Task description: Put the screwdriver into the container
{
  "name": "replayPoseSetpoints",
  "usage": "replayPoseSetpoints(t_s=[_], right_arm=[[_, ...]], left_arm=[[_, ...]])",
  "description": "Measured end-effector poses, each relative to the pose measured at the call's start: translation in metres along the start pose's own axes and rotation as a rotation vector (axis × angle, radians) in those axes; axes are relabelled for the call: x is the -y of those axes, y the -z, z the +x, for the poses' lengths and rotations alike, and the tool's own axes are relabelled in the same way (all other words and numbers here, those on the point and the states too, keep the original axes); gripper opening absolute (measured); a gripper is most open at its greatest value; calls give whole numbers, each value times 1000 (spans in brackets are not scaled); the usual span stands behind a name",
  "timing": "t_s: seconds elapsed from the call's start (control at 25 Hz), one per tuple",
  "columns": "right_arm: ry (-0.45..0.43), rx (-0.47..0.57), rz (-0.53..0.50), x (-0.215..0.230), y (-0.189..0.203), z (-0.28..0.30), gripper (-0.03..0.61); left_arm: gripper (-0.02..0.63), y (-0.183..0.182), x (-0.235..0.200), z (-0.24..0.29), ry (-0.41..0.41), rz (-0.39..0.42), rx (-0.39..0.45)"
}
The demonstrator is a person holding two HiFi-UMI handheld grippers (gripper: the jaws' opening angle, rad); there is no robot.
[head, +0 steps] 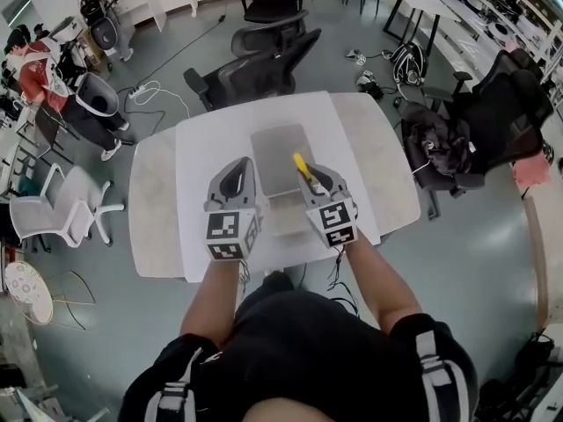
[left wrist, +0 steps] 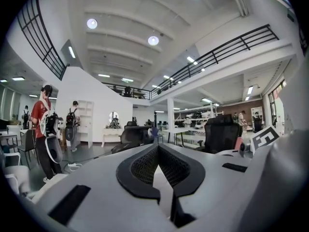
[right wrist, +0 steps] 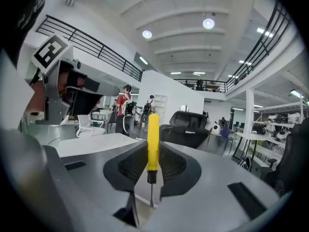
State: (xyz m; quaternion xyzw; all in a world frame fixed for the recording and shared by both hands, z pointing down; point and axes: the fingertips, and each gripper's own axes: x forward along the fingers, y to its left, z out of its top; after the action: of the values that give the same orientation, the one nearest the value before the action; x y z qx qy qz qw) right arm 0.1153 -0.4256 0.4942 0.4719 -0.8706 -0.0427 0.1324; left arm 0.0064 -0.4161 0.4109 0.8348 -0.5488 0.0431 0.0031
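Left tongs (head: 236, 172) closed, right tongs (head: 316, 177) clamped

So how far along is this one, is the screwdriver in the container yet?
Not yet. Done: the yellow screwdriver is picked up, clamped in the right gripper. In hand: it is held beside the near right corner of the grey container. Left: moving it over the container, which looks empty, and releasing it. The left gripper is shut on nothing.
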Motion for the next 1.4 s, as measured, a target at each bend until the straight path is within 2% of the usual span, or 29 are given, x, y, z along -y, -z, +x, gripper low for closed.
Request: replayPoseSetpoints(t_s=[0.44, 0.68, 0.92, 1.16, 1.4], right_arm=[[-153, -225, -126, -37, 97, 32, 64], [-224, -338, -141, -56, 142, 40, 64], [-328, -491, -233, -74, 183, 42, 64], [-443, -635, -321, -91, 216, 43, 64], [-484, -714, -359, -98, 232, 53, 64]], left_arm=[[6, 19, -26, 5, -21, -8, -49], [6, 23, -34, 2, -31, -10, -56], [6, 25, -39, -4, -48, -14, -61], [6, 27, -43, -10, -68, -13, -61], [6, 28, -46, -14, -71, -10, -64]])
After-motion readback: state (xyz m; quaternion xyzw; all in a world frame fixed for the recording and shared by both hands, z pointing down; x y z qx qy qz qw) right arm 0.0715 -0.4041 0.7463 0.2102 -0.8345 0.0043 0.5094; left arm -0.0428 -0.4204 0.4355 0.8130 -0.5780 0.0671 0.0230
